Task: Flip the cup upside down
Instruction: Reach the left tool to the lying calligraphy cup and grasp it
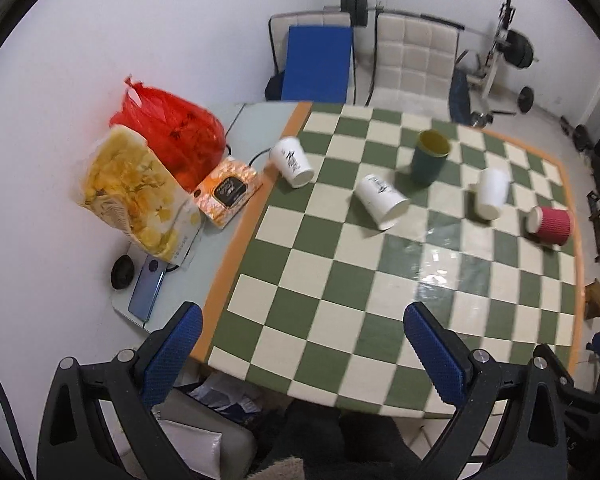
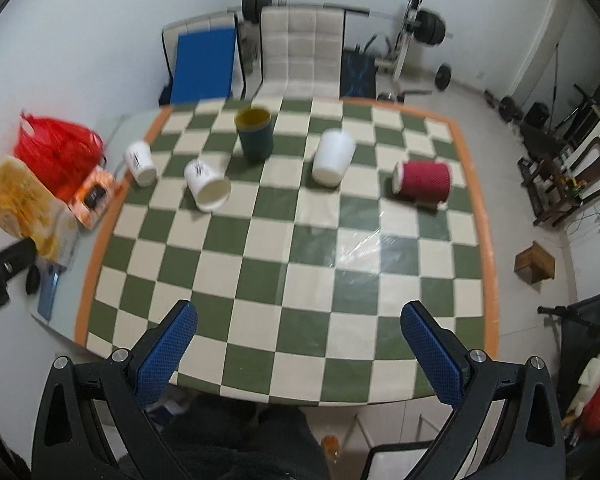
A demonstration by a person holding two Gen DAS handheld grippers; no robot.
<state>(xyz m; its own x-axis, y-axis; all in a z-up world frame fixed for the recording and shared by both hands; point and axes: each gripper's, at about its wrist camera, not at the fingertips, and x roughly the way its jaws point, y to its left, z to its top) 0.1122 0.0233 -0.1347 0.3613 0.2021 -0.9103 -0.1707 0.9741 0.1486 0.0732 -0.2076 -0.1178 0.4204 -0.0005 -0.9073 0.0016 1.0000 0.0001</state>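
Observation:
A dark green cup with a yellow inside (image 1: 430, 156) (image 2: 254, 132) stands upright, mouth up, at the far middle of the checkered table (image 1: 400, 280) (image 2: 284, 264). Three white paper cups lie on their sides: one at the far left (image 1: 292, 162) (image 2: 140, 162), one in the middle (image 1: 382, 200) (image 2: 208, 190), one to the right (image 1: 490, 194) (image 2: 334, 156). A red ribbed cup (image 1: 550, 224) (image 2: 422, 182) lies on its side at the far right. My left gripper (image 1: 300, 336) and right gripper (image 2: 298, 336) are open and empty above the table's near edge, far from the cups.
A red plastic bag (image 1: 172, 140) (image 2: 56, 152), a yellow snack bag (image 1: 132, 196) (image 2: 24, 204), an orange packet (image 1: 228, 192) (image 2: 94, 196), a phone (image 1: 146, 290) and a small black object (image 1: 122, 272) lie on the grey strip left of the cloth. Chairs (image 1: 412, 60) (image 2: 300, 48) stand behind the table.

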